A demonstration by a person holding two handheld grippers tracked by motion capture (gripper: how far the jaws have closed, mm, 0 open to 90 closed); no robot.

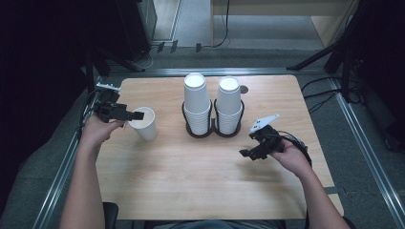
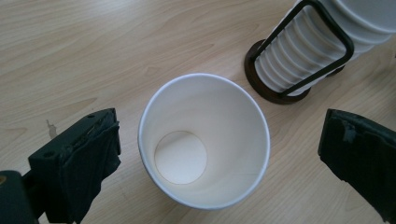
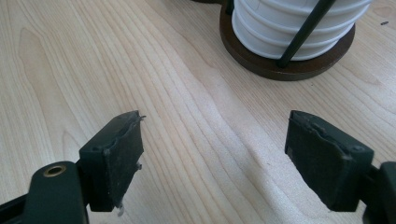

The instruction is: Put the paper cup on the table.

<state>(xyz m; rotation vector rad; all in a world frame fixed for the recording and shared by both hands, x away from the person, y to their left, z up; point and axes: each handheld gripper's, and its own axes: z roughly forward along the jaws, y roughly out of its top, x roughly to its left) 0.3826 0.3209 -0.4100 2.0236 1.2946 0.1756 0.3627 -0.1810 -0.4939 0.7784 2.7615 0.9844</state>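
High view: a paper cup (image 1: 144,123) stands near the tabletop's (image 1: 191,171) left edge. The left gripper (image 2: 217,154) straddles it, fingers open — close gently, probably low on the wall. The right gripper (image 3: 212,156) hovers open over bare wood.

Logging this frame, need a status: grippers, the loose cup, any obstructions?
Left gripper open, jaws either side of single cup, not touching. Right gripper open over bare table. Cup upright, empty. Two cup stacks in holder stand apart.
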